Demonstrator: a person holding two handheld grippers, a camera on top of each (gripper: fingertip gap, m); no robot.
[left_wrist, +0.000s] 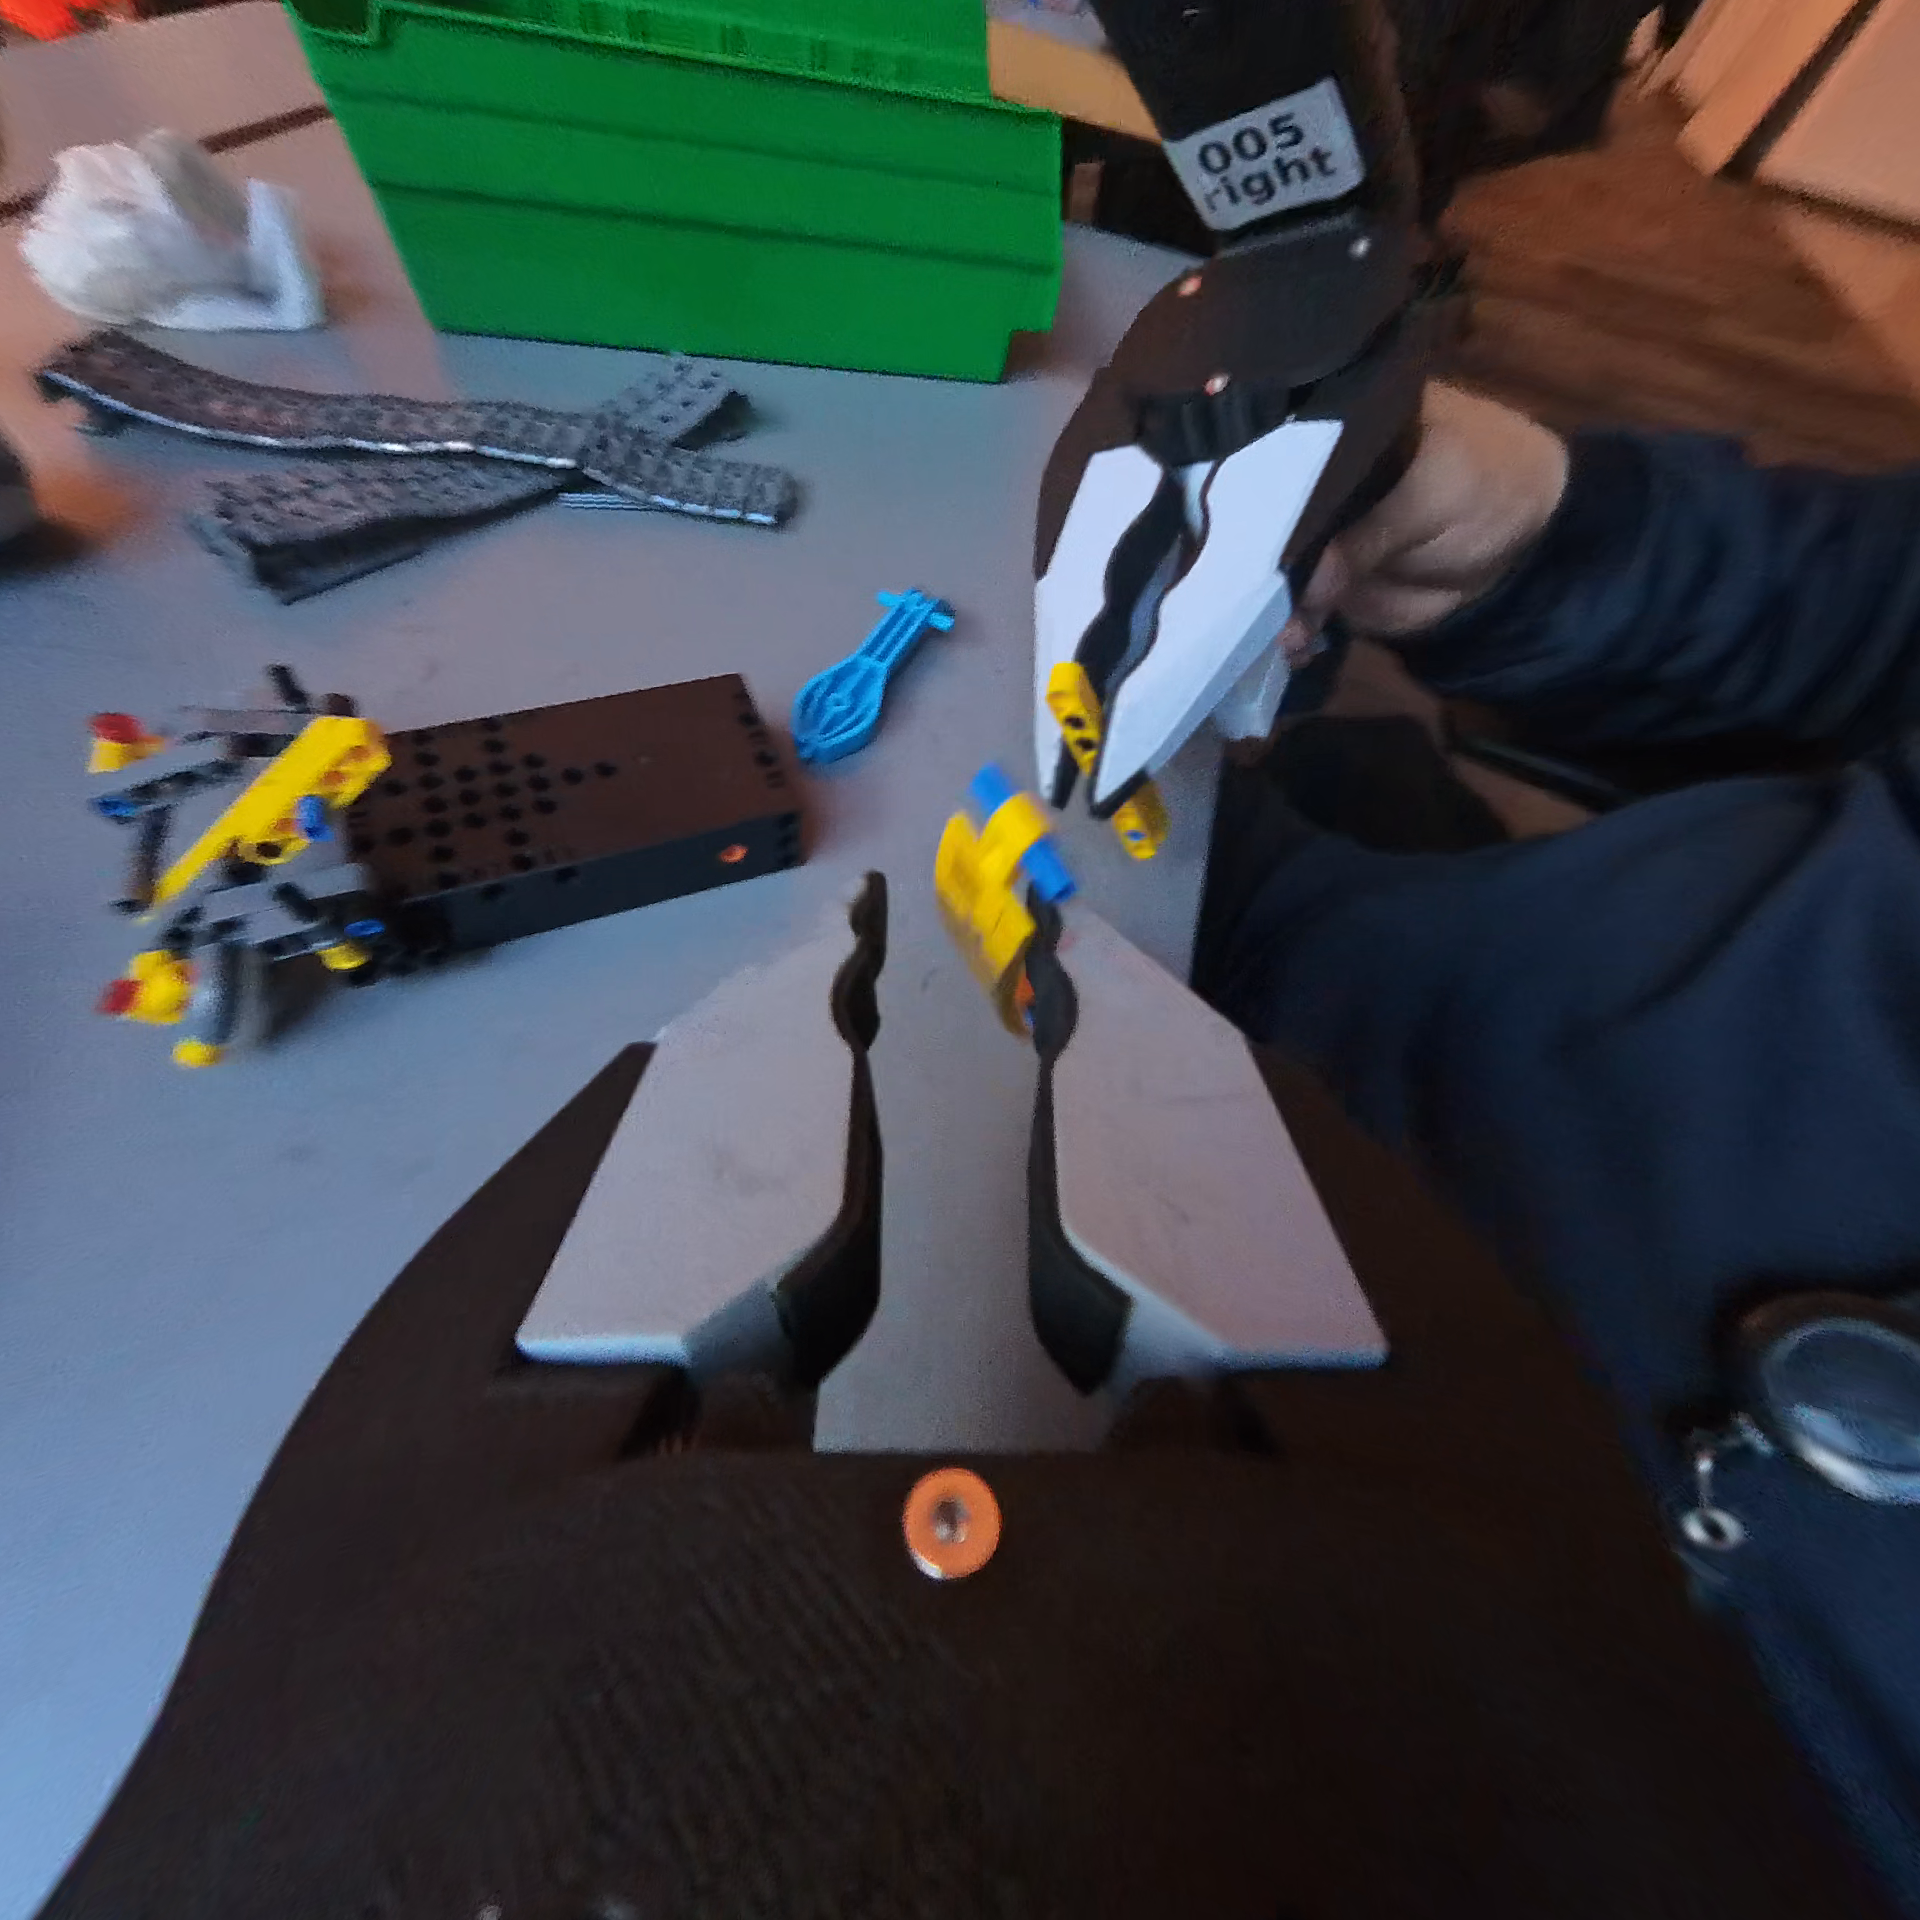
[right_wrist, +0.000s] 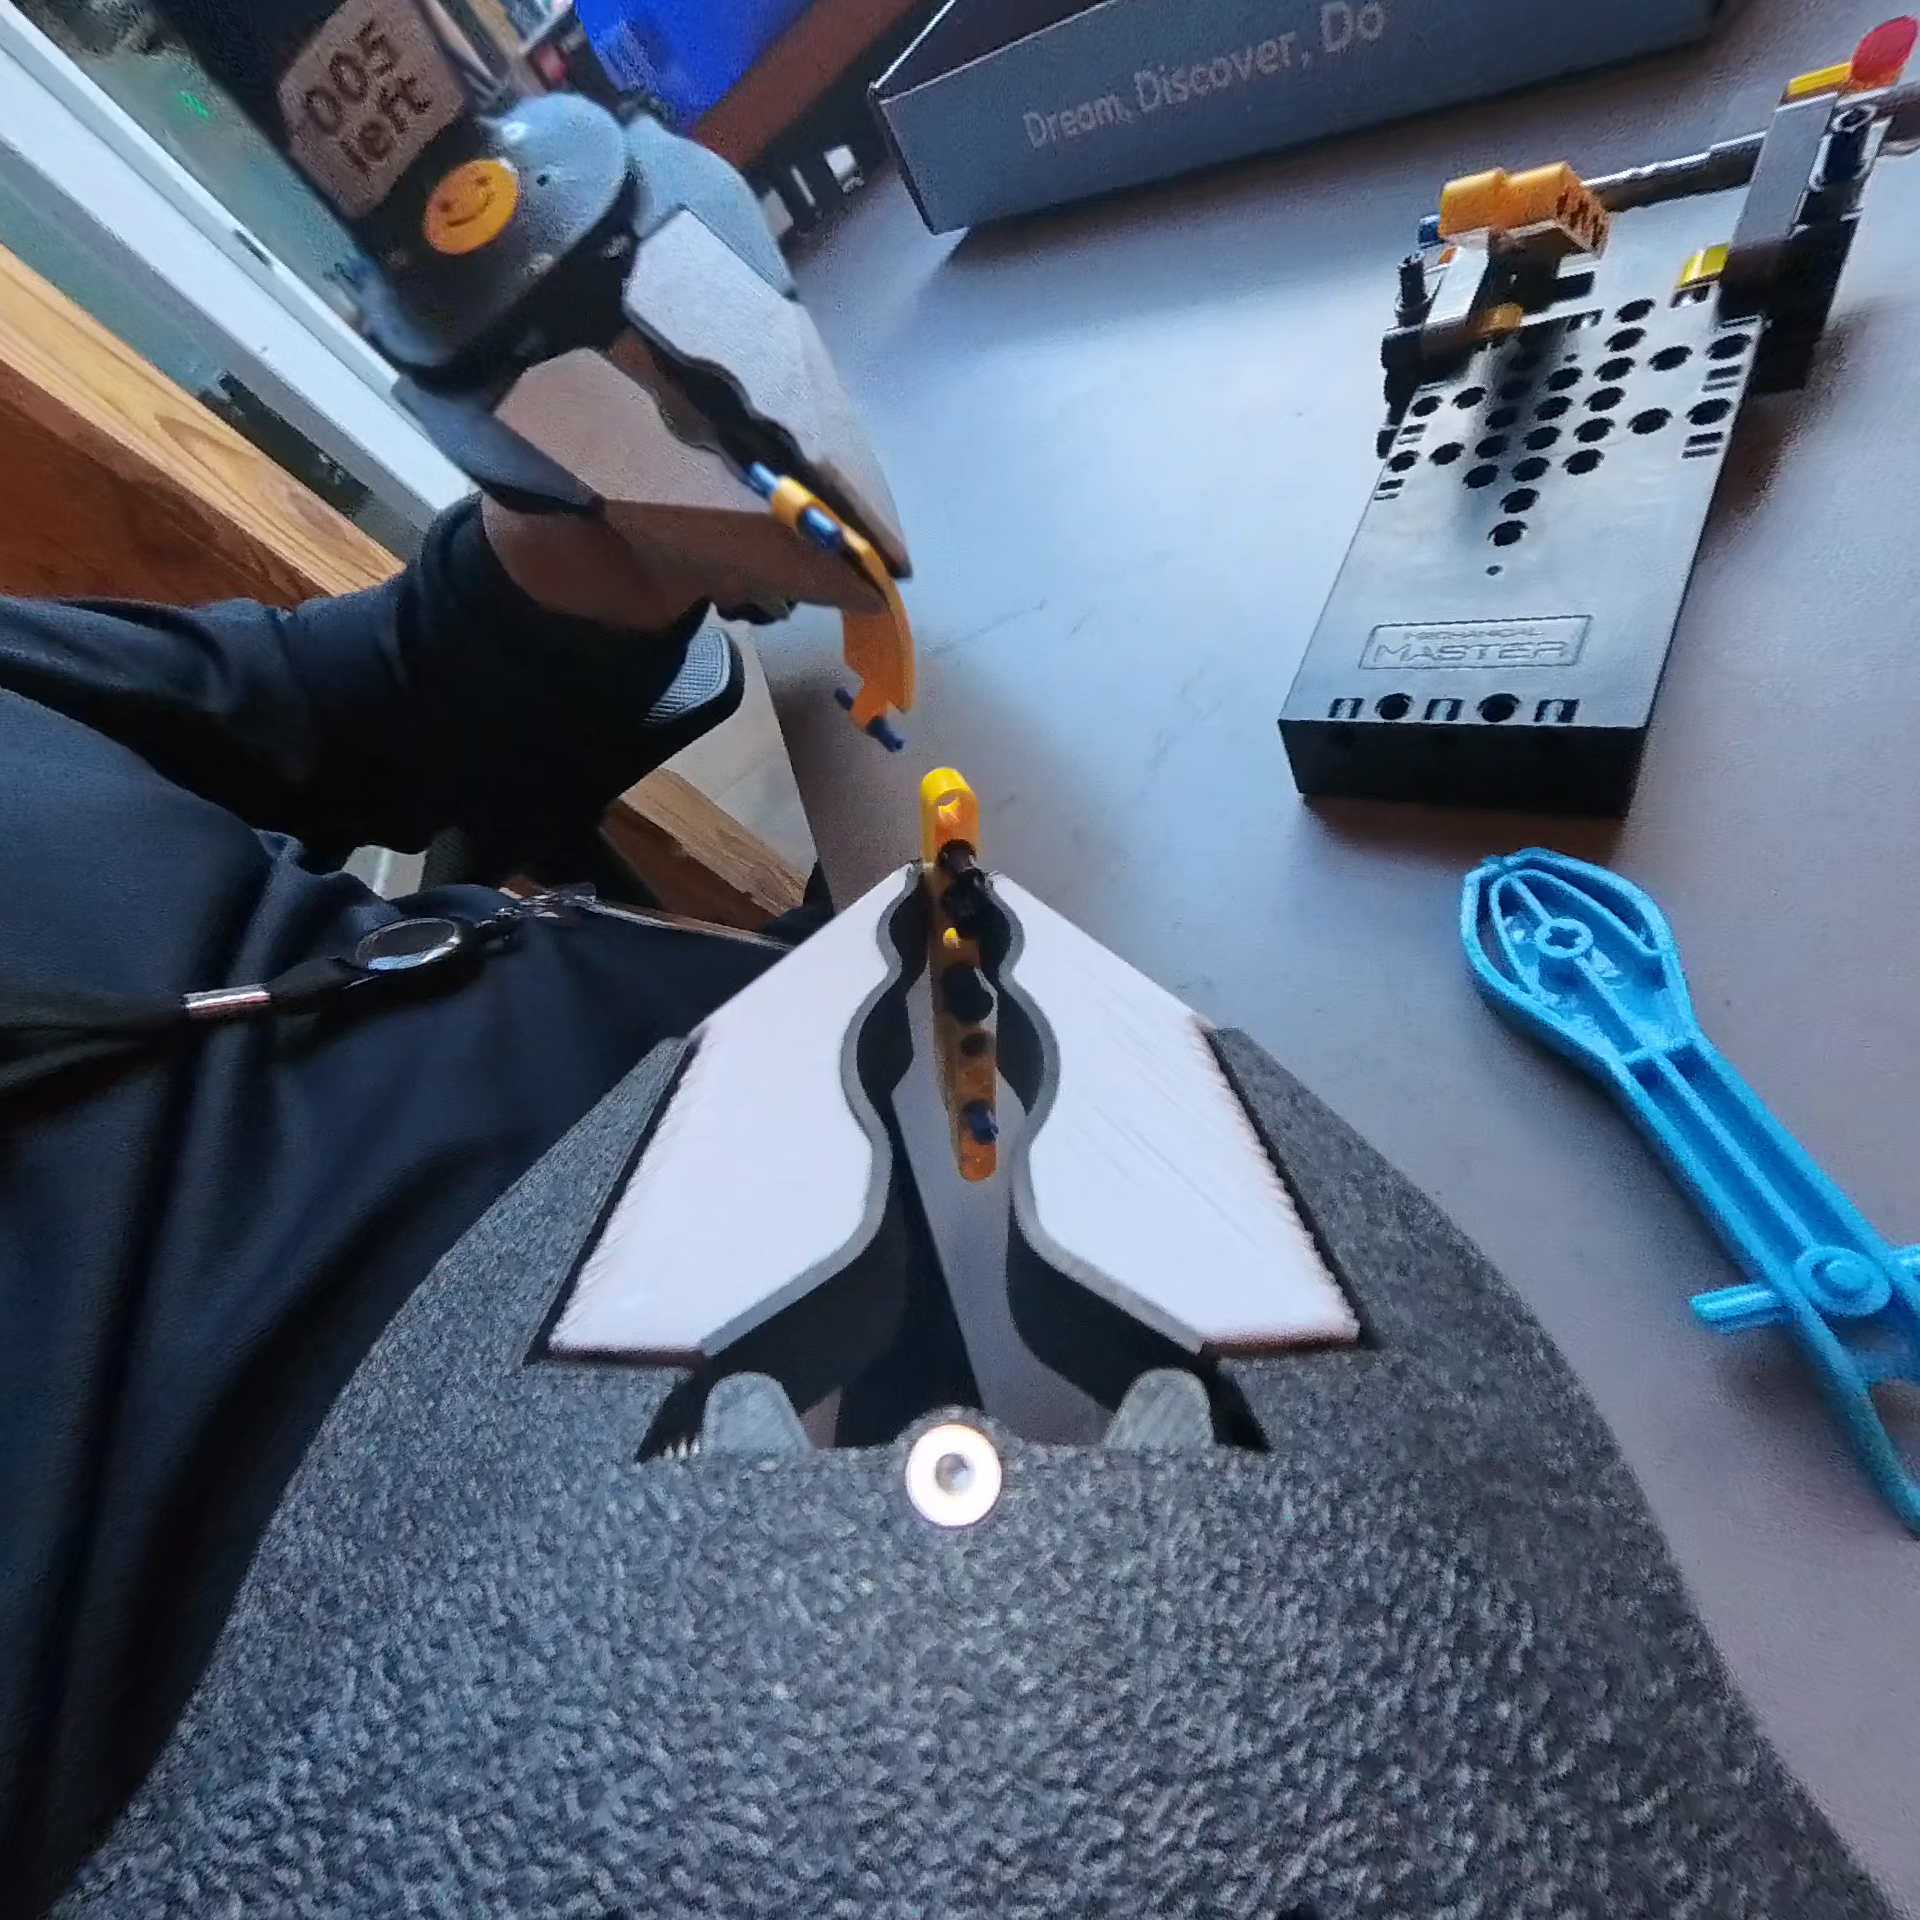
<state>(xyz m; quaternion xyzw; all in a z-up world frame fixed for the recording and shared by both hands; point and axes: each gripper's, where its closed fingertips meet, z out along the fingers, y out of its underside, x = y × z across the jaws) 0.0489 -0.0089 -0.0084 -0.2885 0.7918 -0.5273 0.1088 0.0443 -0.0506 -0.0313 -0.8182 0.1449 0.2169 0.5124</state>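
My left gripper (left_wrist: 956, 904) holds a yellow curved piece with blue pins (left_wrist: 992, 894) at its fingertips, pressed against the right finger, above the grey table (left_wrist: 312, 1195). In the right wrist view the left gripper (right_wrist: 883, 582) shows at upper left with that piece (right_wrist: 881, 649) hanging from it. My right gripper (right_wrist: 956, 878) is shut on a thin yellow holed beam with black pins (right_wrist: 961, 997). In the left wrist view the right gripper (left_wrist: 1081, 805) hangs just beyond the curved piece, a short gap apart.
A black perforated block (left_wrist: 582, 800) with a yellow and grey brick assembly (right_wrist: 1517, 218) lies on the table. A blue plastic tool (right_wrist: 1662, 1091) lies beside it. A green crate (left_wrist: 707, 187), dark plates (left_wrist: 416, 447), a white wad (left_wrist: 156, 239) and a grey box (right_wrist: 1247, 94) stand farther back. One gripper's finger ends stand about 6 centimeters off the other's.
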